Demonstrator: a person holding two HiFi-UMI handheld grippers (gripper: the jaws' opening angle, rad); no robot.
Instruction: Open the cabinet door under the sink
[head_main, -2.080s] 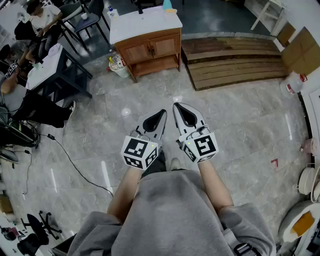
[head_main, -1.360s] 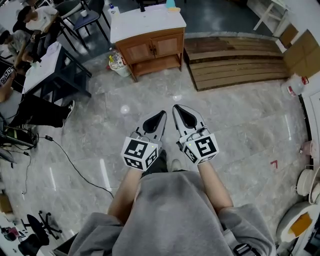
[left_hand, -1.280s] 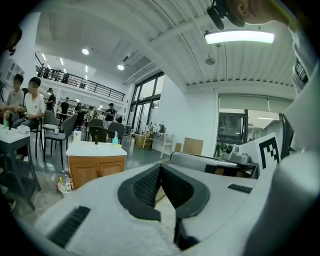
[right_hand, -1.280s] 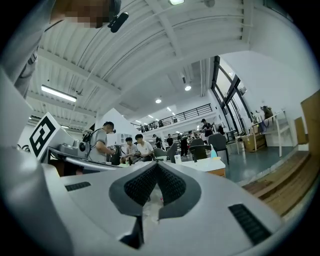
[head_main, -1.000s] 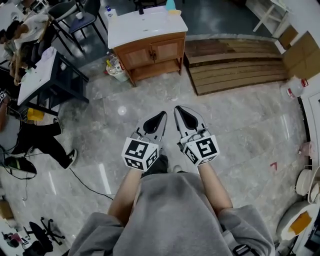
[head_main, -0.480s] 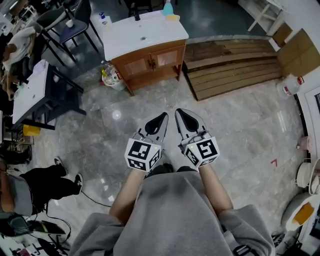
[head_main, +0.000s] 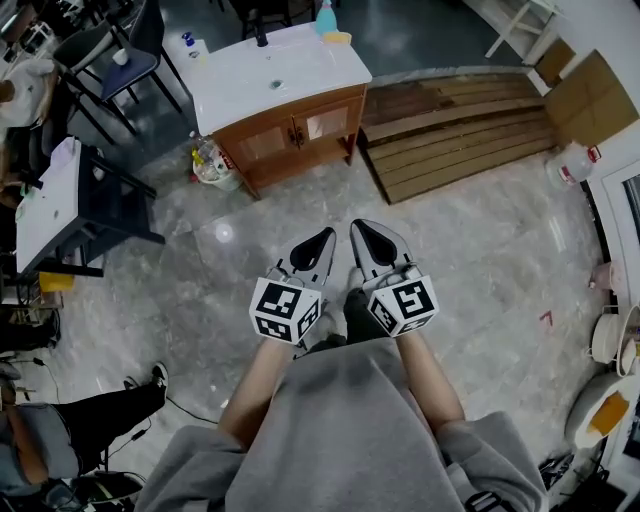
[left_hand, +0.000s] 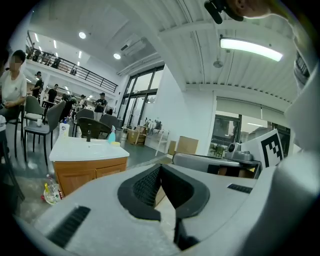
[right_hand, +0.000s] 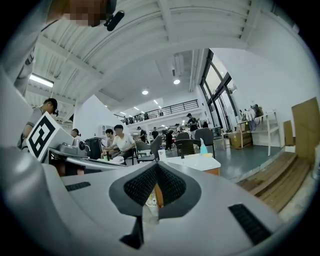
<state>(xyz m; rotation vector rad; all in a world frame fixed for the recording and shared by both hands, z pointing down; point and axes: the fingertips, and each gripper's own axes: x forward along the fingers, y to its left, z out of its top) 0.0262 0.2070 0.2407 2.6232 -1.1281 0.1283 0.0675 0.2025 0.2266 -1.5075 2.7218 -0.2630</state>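
The wooden sink cabinet (head_main: 290, 135) stands across the floor ahead, with a white basin top (head_main: 275, 72) and two closed doors side by side. My left gripper (head_main: 318, 238) and right gripper (head_main: 365, 230) are held side by side in front of my chest, well short of the cabinet. Both are shut and hold nothing. In the left gripper view the cabinet (left_hand: 85, 172) shows left of the shut left gripper (left_hand: 161, 167). The right gripper view shows the basin top (right_hand: 192, 162) just beyond the shut right gripper (right_hand: 156, 166).
A low wooden platform (head_main: 460, 115) lies right of the cabinet. A bin with bottles (head_main: 212, 165) sits at its left corner, and a dark table (head_main: 85, 190) with chairs stands further left. A seated person's legs (head_main: 90, 420) reach in at lower left. White tubs (head_main: 608, 340) line the right edge.
In the head view the cabinet has grown nearer and shifted left as I walk toward it. Both grippers keep the same shut pose in front of me.
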